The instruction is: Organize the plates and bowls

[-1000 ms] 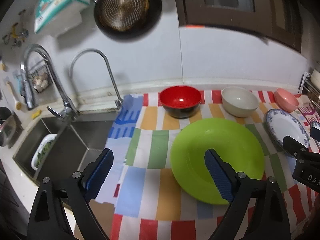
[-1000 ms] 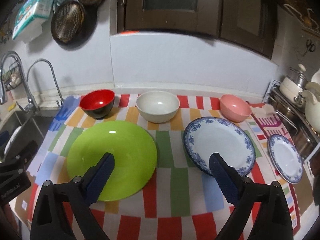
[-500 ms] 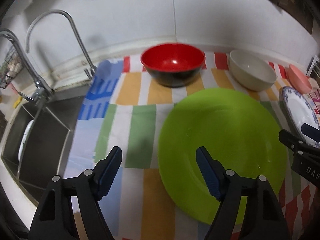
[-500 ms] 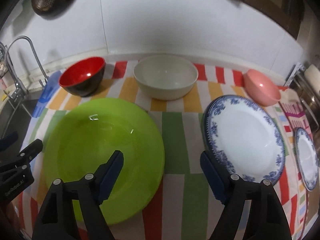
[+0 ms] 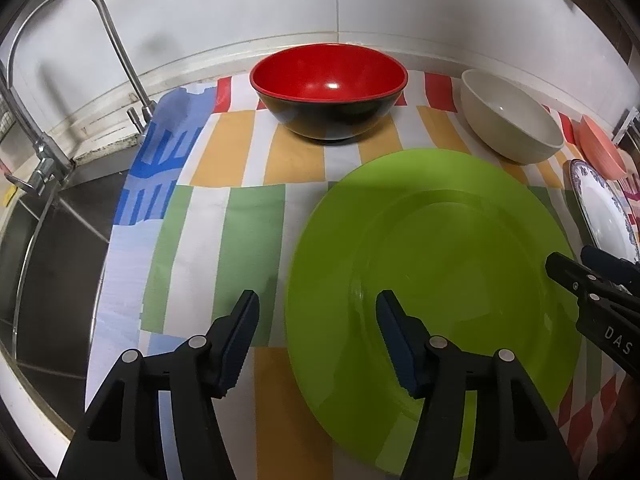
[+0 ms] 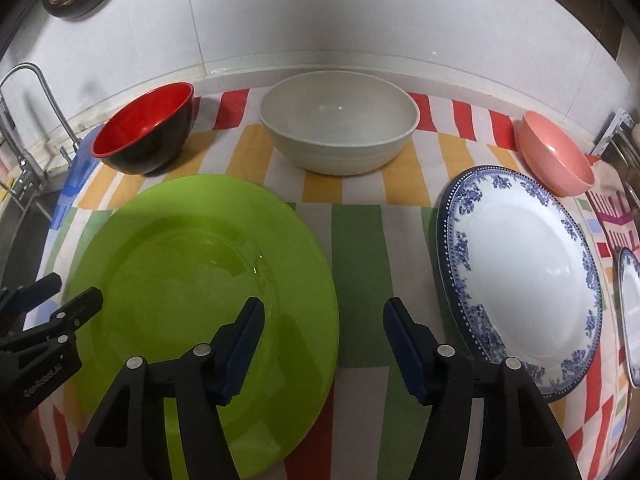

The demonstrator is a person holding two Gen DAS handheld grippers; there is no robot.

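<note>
1. at the far left a steel sink (image 5: 48, 248) is sitting beside two curved metal taps (image 5: 116, 40), both thin and shiny.
2. a striped cloth (image 5: 236, 152) in blocks of many colours is covering the surface, and all the dishes are resting on it.
3. three bowls are standing in a back row: a glossy red bowl (image 5: 328, 88) with a black outside, a matte cream bowl (image 6: 340, 124) with faint ridges, and a smooth pink bowl (image 6: 556, 156).
4. three plates are lying in front of them: one wide, round green plate (image 6: 200, 280) with a glassy sheen, one large blue-patterned plate (image 6: 520, 272) with a white centre, and a smaller blue-rimmed plate (image 6: 632, 308) cut off at the right edge.
5. the left tool (image 5: 318, 320) is hanging over the green plate's left rim, its jaws closing with the rim between them but not yet pinched; the ribbed blue pads (image 5: 394, 328) are not touching it.
6. the right tool (image 6: 324, 324) is hovering over the same plate's right rim, jaws likewise closing around the edge without pressing on it.
</note>
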